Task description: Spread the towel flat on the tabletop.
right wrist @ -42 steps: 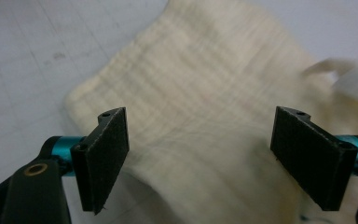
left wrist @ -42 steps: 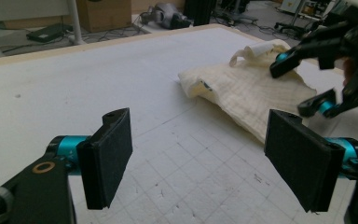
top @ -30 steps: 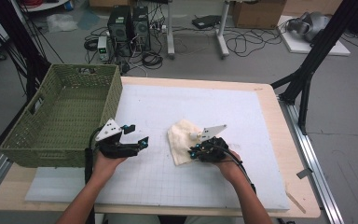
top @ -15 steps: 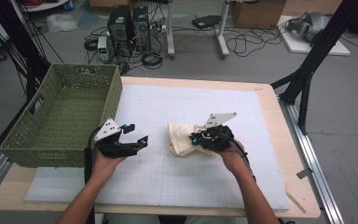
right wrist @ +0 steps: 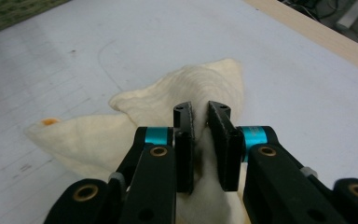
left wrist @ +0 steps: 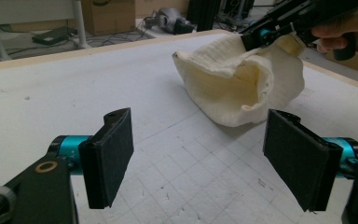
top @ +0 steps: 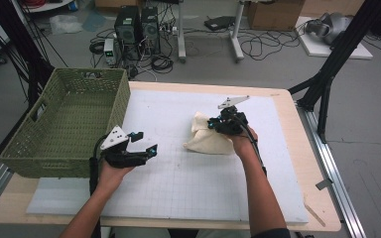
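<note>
A cream cloth [top: 203, 141] lies crumpled on the white mat [top: 178, 183], right of centre. My right gripper [top: 213, 124] is shut on a fold at the cloth's top edge and holds it up off the mat, while the rest still rests there. In the right gripper view a fold of the cloth [right wrist: 158, 107] is pinched between the jaws of my right gripper [right wrist: 200, 112], which have just opened a little. My left gripper [top: 145, 142] hovers open over the mat's left part, beside the basket. In its own view my left gripper [left wrist: 198, 140] holds nothing and faces the cloth [left wrist: 228, 88].
A green woven basket [top: 59, 158] stands at the table's left edge, with nothing seen inside. The cloth carries a small orange spot [right wrist: 50, 122] at one corner. Black stand legs [top: 322, 94] rise off the table's right side. Cables and computers lie on the floor beyond.
My right gripper has risen and moved toward the far side, pulling the cloth's edge up with it. The left gripper has stayed where it was.
</note>
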